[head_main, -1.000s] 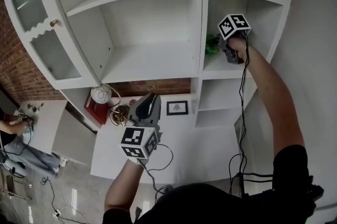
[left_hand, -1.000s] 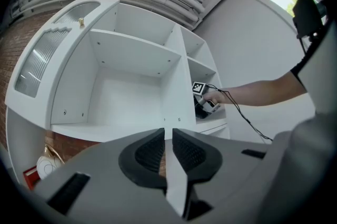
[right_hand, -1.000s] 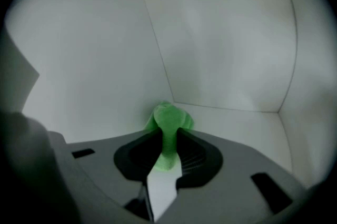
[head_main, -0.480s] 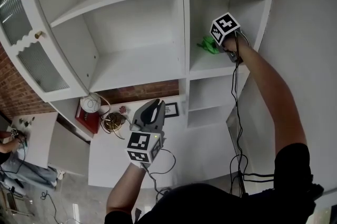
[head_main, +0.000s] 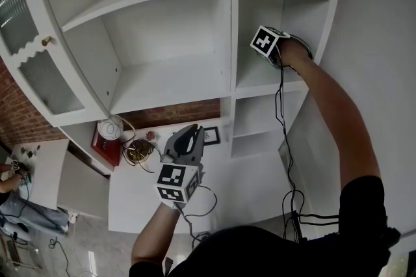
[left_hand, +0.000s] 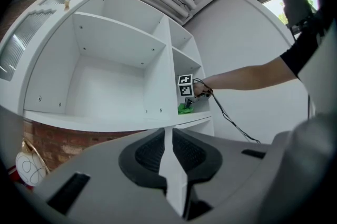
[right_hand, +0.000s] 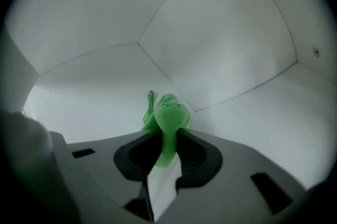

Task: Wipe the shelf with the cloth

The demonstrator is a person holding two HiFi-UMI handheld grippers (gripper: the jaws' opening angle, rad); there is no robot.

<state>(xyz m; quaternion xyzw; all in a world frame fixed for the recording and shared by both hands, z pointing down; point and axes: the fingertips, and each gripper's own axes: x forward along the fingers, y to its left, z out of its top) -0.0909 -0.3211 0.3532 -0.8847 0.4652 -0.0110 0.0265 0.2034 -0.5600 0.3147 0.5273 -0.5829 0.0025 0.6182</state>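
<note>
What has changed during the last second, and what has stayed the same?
The right gripper, shut on the green cloth, has slid along the shelf toward the left of the head view, and now hides the cloth there. The left gripper stayed shut, empty and in place.

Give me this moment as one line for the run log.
task: wipe shelf | right gripper: shut on green cloth, inside right shelf compartment | left gripper: shut, empty, low, clear of shelf
</note>
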